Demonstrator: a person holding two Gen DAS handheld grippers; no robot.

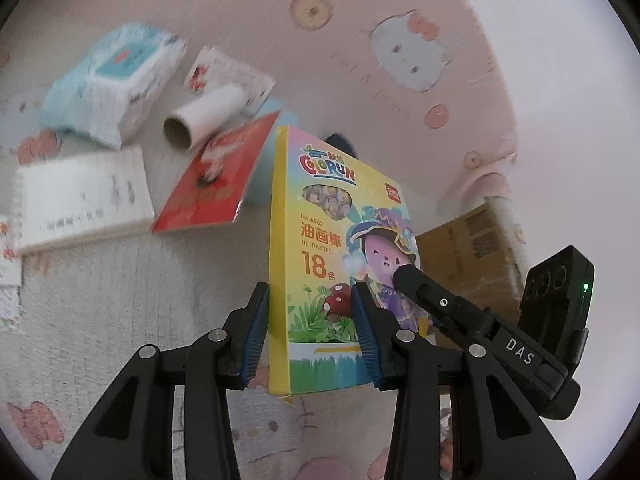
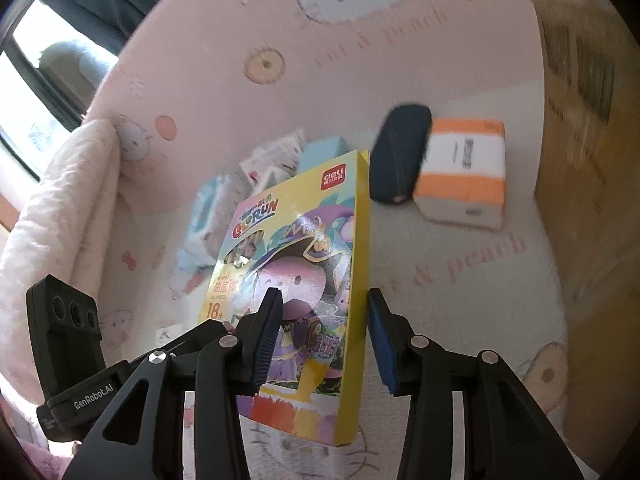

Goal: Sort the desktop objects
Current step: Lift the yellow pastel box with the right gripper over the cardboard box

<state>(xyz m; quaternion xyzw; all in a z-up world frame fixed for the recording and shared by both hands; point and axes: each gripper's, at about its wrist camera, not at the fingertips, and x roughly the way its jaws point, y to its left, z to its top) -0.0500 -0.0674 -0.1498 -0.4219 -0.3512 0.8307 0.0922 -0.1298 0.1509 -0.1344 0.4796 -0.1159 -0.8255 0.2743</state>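
Left claw (image 1: 310, 332) clamps upright pastel box (image 1: 332, 240); right claw (image 2: 322, 340) straddles it.

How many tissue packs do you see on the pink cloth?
2: a blue-and-white tissue pack at far left beside the cardboard roll, and an orange-and-white tissue pack next to the dark case. Others may be hidden.

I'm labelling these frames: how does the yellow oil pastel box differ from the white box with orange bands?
The yellow oil pastel box is thin, stands upright off the cloth and is gripped by the left hand-held gripper. The white box with orange bands is thicker, lies on the pink cloth and is held by nothing. Both are rectangular cartons.
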